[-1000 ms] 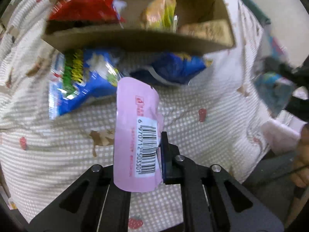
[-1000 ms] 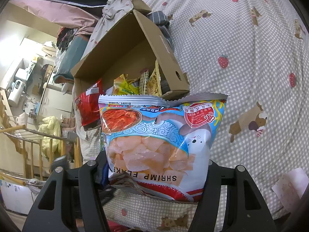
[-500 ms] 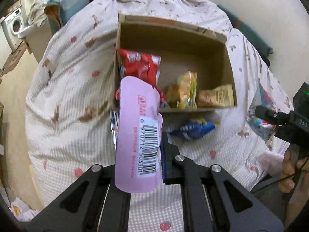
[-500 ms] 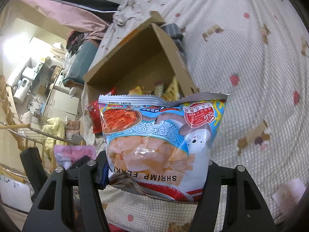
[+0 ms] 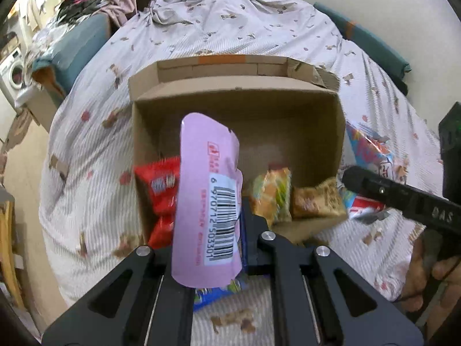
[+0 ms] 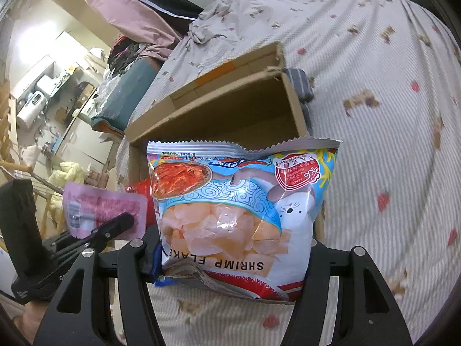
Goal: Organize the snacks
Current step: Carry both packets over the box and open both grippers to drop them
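My left gripper (image 5: 211,248) is shut on a pink snack packet (image 5: 206,199) with a barcode, held over the near edge of an open cardboard box (image 5: 230,106). In the box lie a red bag (image 5: 158,184), a yellow-green bag (image 5: 273,193) and a brown bag (image 5: 317,199). My right gripper (image 6: 230,256) is shut on a blue and white shrimp flakes bag (image 6: 239,210), held upright beside the box (image 6: 230,106). The right gripper's finger (image 5: 397,193) reaches in from the right in the left wrist view. The pink packet (image 6: 100,207) also shows at the left in the right wrist view.
The box stands on a bed with a checked, strawberry-print cover (image 5: 259,26). A blue snack bag (image 5: 219,291) lies on the cover under my left gripper. A person's hand (image 5: 432,274) holds the right gripper. A washing machine (image 5: 11,69), shelves and clutter stand beyond the bed at left.
Both grippers have risen and drawn back from the box, so its inside shows from above. The pink packet and the shrimp flakes bag stay gripped.
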`<state>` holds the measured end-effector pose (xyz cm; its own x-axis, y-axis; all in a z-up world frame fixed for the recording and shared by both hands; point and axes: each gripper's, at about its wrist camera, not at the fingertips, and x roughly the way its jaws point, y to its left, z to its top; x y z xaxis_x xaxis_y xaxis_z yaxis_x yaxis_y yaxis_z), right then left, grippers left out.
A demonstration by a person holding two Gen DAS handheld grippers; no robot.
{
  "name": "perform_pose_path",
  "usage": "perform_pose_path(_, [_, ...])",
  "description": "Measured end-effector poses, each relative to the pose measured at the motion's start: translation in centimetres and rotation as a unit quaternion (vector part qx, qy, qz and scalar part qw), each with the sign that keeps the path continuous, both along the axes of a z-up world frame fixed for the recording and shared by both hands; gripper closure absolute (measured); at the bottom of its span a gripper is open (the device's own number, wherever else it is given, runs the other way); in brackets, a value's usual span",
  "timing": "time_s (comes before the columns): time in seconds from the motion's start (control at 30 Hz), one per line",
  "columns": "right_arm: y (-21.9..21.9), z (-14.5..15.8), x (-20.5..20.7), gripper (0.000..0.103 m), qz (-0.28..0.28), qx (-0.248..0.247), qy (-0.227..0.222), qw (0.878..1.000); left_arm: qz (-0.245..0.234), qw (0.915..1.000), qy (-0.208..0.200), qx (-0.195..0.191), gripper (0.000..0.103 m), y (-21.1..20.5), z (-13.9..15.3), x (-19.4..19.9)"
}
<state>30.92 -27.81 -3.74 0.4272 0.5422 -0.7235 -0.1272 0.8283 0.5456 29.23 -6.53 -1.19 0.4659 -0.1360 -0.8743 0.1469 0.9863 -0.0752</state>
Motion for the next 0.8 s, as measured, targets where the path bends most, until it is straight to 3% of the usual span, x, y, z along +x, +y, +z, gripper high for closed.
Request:
perform_pose_path(0.27, [1.5, -0.2, 3.2, 0.039, 0.006, -0.018, -0.027, 0.999, 0.002, 0.9999, -0.007, 0.008, 0.097, -1.3, -0.6, 4.5])
perform_pose_path(0.37, [1.5, -0.8, 4.2, 0.039, 0.003, -0.017, -0.015, 1.000, -0.003, 1.0000, -0.003, -0.001, 0.097, -1.5, -0.9, 5.5])
perform_pose_path(0.53, [1.4, -1.3, 5.0, 0.038, 0.001, -0.019, -0.008, 1.000, 0.002, 1.0000, -0.004, 0.001, 0.097, -1.7, -1.2, 6.1])
perform_pose_path(0.8, [1.1, -1.5, 5.0, 0.037, 0.000, 0.019, -0.005, 1.000, -0.008, 0.9992, -0.018, 0.036, 0.096, -2.2, -0.9, 6.0])
